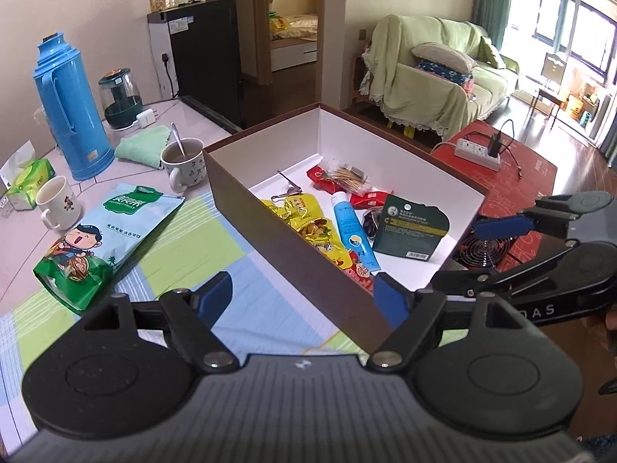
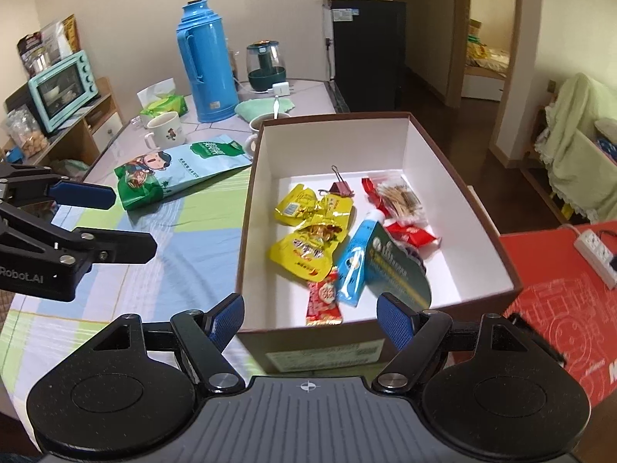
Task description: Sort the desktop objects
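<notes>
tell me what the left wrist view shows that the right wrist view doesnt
Only the left wrist view shows the sofa and the window. Only the right wrist view shows the toaster oven and the label on the box's near wall. Both show the box of snacks, the green snack bag on the cloth, the blue thermos, and both open, empty grippers: left gripper, right gripper.

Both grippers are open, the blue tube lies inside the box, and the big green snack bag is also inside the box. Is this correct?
Not quite. The green snack bag lies outside the box, on the tablecloth to its left, as the right wrist view shows. The blue tube is inside, and both the left gripper and right gripper are open.
</notes>
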Tool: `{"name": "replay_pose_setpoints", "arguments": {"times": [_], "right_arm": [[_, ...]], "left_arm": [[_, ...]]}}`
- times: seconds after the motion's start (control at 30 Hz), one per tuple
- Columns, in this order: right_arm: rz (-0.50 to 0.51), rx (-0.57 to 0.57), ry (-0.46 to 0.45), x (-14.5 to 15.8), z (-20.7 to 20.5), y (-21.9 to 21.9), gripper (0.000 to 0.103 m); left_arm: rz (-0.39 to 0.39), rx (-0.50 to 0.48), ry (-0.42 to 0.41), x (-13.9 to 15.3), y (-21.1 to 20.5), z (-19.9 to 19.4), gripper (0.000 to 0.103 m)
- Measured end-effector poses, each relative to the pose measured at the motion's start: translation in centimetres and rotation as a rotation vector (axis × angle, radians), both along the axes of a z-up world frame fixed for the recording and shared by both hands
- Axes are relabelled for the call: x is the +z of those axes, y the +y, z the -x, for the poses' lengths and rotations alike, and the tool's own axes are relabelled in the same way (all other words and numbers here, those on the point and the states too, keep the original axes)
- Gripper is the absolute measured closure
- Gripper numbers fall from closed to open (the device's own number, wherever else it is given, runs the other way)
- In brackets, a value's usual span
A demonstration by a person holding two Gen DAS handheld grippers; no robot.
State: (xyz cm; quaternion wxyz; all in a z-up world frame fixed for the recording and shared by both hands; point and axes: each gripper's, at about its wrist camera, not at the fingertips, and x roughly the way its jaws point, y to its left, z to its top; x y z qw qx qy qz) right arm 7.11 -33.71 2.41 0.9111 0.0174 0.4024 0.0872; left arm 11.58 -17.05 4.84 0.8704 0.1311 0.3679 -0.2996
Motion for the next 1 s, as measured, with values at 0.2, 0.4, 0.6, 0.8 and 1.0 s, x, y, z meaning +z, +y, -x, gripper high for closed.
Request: {"name": "replay_pose_setpoints", "arguments": {"times": [0.2, 0.4, 0.6, 0.8, 1.0], "right_arm": [[-0.013, -0.061, -0.001, 0.1, 1.3, 0.7, 0.024], [-0.016, -0.110, -0.004, 0.7, 2.4, 0.7, 0.024], [-0.015, -0.158, -0.008, 1.5, 3.4, 0.4, 0.024], [0.023, -0.181, 0.000, 1.9, 3.8, 0.8, 0.024], [0.039, -0.203, 0.009, 1.8, 3.9, 0.9, 0.024]], "left_arm": [[-0.015, -0.038, -0.022, 0.2, 0.7, 0.6, 0.025], [-0.037, -0.068, -0.054, 0.7, 0.1, 1.0, 0.021], [-0.045, -0.096, -0.067, 1.0, -0.6, 1.2, 0.020], [-0.075, -0.107, -0.087, 1.0, -1.1, 1.3, 0.020], [-0.107, -0.093, -0.079, 0.5, -1.3, 1.0, 0.020]]}}
